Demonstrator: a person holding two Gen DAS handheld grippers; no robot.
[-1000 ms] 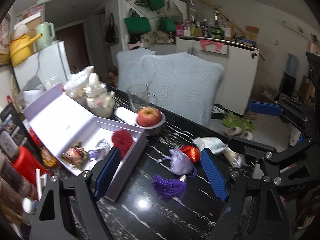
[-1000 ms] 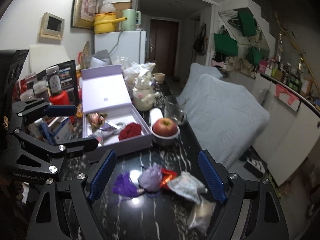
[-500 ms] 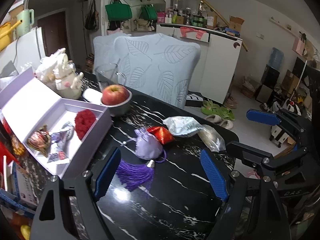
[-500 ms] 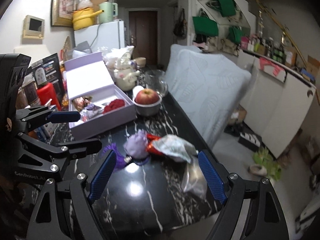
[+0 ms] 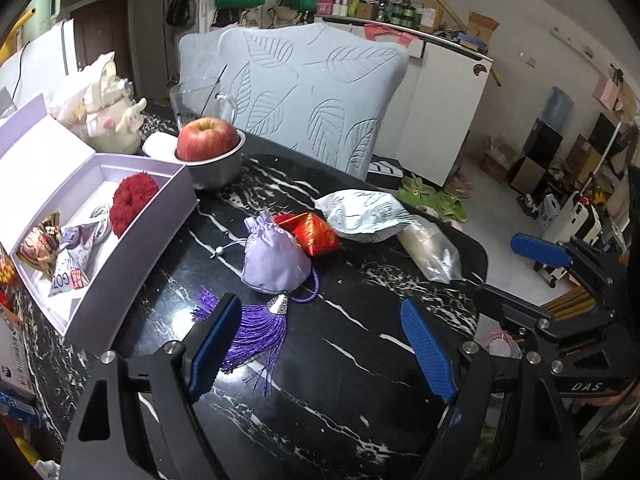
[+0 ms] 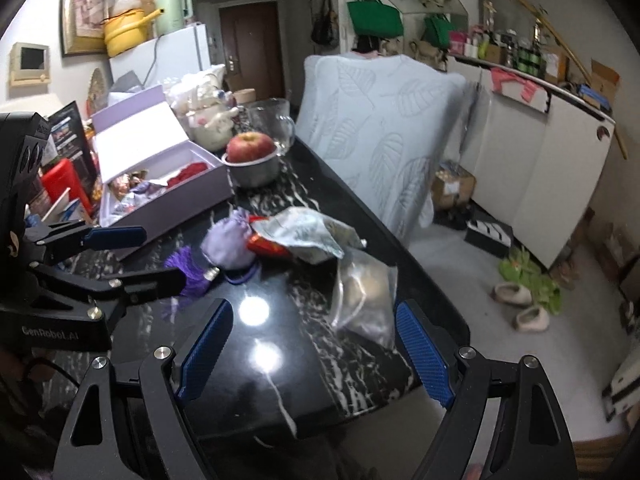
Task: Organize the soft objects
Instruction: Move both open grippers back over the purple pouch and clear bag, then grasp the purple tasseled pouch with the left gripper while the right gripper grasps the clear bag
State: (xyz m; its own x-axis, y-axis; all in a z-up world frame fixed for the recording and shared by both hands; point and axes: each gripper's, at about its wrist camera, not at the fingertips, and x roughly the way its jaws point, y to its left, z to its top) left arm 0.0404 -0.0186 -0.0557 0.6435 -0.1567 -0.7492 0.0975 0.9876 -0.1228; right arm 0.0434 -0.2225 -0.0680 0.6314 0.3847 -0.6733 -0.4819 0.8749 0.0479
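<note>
Both claws are wide apart with nothing between the pads, so I'm in pure approach mode right now. Left claw (image 5: 316,344) hangs over the purple tassel (image 5: 256,332), with its left finger covering part of the fringe, while the right claw (image 6: 316,354) sits nearer the table edge, angled at the clear plastic bag (image 6: 366,296).

Soft stuff that's loose is bunched in one little pile mid-table (image 5: 360,380): a lilac drawstring pouch (image 5: 276,256) with the tassel trailing off its cord, a red foil packet (image 5: 314,232) touching it, then a crumpled silvery-white packet (image 5: 360,216) lying over the red one's far side, and the clear bag just past that. The open lavender box (image 5: 132,240) to the left already has a red fluffy ball (image 5: 134,198) and a couple of small packets in it, so my guess is that's where the pile is meant to go (makes sense, it's right beside the heap).

I think the pouch is the sensible first grab, since it's nearest the box and on top of nothing. Only worry is the tassel dragging behind and snagging the red packet. The apple in its metal bowl (image 5: 216,168) stands by the box corner, well clear of my path.
</note>
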